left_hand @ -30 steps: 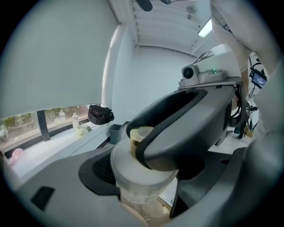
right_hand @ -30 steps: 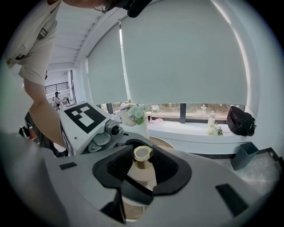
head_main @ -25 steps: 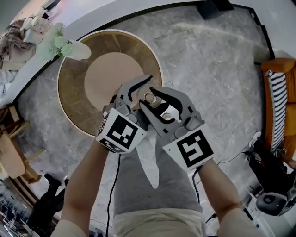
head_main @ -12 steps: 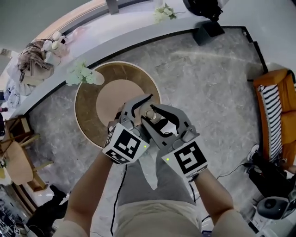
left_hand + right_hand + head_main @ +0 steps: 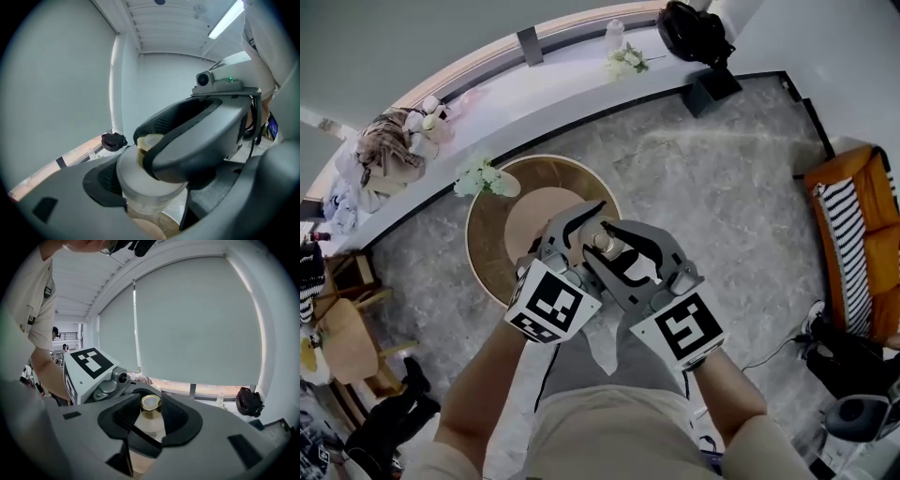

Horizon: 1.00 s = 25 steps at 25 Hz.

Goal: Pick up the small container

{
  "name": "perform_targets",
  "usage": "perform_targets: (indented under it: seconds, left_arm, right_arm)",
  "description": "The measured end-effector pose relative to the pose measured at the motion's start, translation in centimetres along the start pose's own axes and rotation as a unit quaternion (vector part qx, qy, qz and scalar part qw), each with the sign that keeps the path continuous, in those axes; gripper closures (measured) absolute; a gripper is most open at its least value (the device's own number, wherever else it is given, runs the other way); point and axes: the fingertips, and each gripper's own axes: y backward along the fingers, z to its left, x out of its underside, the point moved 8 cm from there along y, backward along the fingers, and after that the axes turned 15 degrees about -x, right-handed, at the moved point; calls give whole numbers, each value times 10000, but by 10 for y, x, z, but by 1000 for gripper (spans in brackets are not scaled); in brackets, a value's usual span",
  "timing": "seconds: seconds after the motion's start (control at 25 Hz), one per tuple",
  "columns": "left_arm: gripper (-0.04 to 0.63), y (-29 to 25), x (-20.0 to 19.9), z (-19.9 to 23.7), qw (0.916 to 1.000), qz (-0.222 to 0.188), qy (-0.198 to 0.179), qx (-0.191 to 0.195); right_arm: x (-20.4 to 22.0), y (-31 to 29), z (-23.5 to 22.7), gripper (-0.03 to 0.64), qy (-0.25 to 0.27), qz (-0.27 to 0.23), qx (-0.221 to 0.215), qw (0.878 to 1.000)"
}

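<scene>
Gold-capped and frosted, the small container (image 5: 603, 242) sat pinched between both tools, right in close. The right gripper (image 5: 151, 423) had its pads clamped at the neck just under the cap, jaws spread fairly wide to take it. The left gripper (image 5: 150, 192) squeezed the pale body from the other side. And it was up! Against a second earlier, the round wooden table (image 5: 487, 258) looked smaller and farther below. More grey marble floor (image 5: 731, 178) had opened around it, so the pair had carried the bottle well clear of the tabletop. By my read, the pick-up was as good as done. Far back, white flowers (image 5: 483, 176) and a black bag (image 5: 694, 33) lined the curved ledge (image 5: 562, 75).
</scene>
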Motion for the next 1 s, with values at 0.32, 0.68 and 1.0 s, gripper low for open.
perform_targets:
  seconds: [0.32,0.68,1.0]
  left_arm:
    - [252,35,-62,-8,9995,-102,-298,-87]
    - [252,83,-124,-22,9978,-313,-515,-291]
    - [252,126,-146,-41,9960,-356,-587,-564]
  right_arm:
    - [-57,33,24,480,306,-279,-2,9991]
    - [-115,67,61,480,602,-626,-7,9962]
    - [-139,84,101,481,891,-767,-233,9928]
